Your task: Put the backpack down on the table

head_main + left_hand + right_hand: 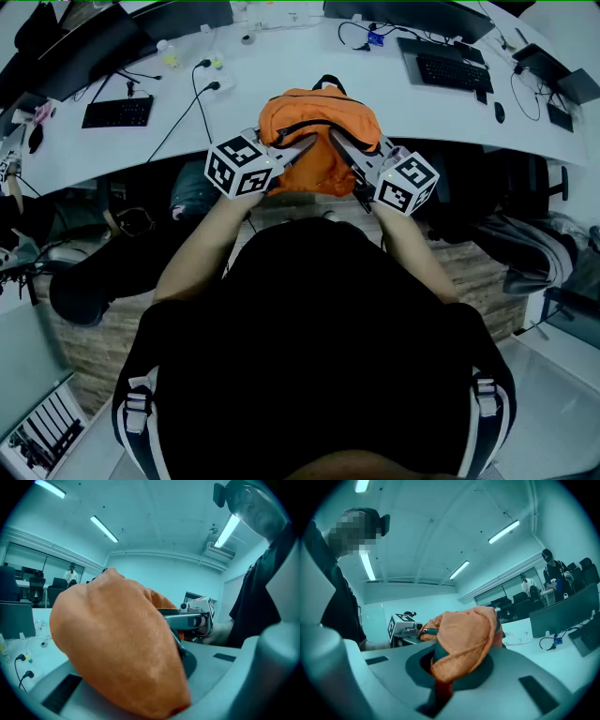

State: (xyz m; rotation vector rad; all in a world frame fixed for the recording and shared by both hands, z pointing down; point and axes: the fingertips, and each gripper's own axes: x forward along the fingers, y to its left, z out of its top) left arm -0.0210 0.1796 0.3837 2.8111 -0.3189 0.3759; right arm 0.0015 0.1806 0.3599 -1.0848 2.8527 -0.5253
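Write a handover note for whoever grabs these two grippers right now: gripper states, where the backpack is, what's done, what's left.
Left gripper: shut on the orange fabric of the backpack, at its left side.
Right gripper: shut on the fabric at its right side.
Backpack: held between both at the near edge of the table; can't tell if it rests there.
Done: backpack is at the table.
Left: probably set it fully on the top, then open both.

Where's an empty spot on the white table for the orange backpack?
Bare table lies just beyond the backpack, between the cables on the left and the right keyboard. Another free strip runs in front of that keyboard, up to the mouse. The corner around the left keyboard and the far right end are crowded.
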